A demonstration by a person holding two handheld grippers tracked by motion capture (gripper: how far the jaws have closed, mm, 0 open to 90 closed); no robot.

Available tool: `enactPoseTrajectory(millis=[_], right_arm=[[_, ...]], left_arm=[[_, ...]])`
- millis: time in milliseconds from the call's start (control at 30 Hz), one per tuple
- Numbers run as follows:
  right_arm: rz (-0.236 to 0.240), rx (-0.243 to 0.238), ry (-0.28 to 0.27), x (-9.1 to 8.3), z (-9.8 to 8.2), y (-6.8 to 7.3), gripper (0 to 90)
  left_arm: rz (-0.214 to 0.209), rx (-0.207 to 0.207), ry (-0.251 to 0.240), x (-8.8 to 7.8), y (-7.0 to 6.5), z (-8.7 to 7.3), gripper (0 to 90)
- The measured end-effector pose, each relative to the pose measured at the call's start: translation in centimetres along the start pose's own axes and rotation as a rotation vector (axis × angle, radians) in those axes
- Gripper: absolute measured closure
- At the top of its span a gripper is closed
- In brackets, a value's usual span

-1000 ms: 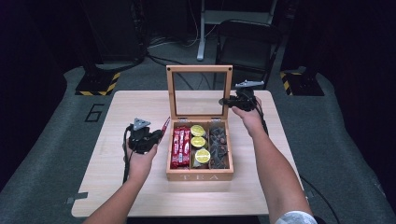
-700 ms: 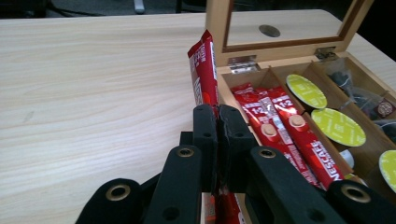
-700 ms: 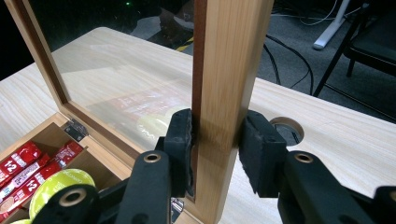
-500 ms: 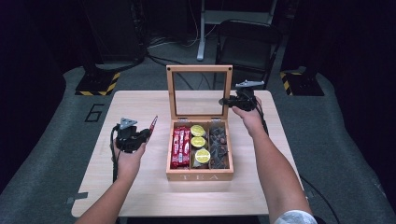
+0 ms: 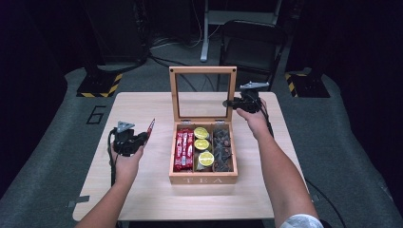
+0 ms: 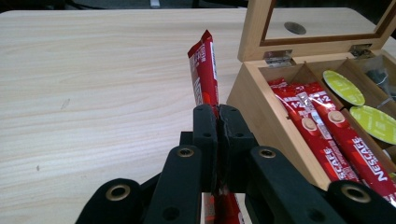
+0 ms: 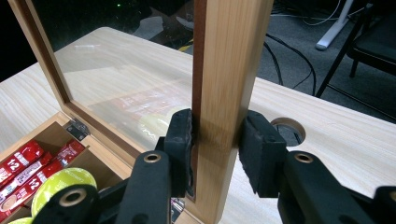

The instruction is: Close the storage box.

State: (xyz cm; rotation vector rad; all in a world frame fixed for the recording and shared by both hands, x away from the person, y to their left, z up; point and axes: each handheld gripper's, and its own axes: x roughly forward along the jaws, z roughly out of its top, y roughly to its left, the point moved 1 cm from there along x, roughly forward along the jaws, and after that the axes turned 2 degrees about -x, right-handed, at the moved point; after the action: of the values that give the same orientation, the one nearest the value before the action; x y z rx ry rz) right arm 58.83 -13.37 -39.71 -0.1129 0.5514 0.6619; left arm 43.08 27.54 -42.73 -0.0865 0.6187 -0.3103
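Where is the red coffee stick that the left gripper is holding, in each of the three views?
High view: the red coffee stick pokes up from the left gripper, left of the tea box.
Left gripper view: centre, upright between the shut jaws.
Right gripper view: I cannot make it out.
Shared landmark: the tea box's glass lid.

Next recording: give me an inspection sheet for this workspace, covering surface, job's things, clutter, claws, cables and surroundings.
Surface: light wooden table, one round cable hole.
Job's things: wooden tea box, glass lid upright; red sachets, green-topped pods and dark packets in three compartments; one red sachet out of the box.
Clutter: nothing seen.
Claws: left claw shut on the red sachet; right claw clamps the lid's frame.
Cables: black leads trail from both claws; more on the floor.
Surroundings: dark room, folding chair, grey floor mat.
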Motion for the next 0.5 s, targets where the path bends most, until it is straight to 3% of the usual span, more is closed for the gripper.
enactPoseTrajectory(millis=[333, 500], right_arm=[[-0.005, 0.002, -0.001, 0.0, 0.0, 0.0, 65.0], [-0.006, 0.006, 0.0, 0.0, 0.0, 0.1, 65.0]], left_arm=[[0.002, -0.009, 0.002, 0.1, 0.8, -0.5, 86.1], [0.023, -0.016, 0.026, 0.5, 1.3, -1.3, 86.1]])
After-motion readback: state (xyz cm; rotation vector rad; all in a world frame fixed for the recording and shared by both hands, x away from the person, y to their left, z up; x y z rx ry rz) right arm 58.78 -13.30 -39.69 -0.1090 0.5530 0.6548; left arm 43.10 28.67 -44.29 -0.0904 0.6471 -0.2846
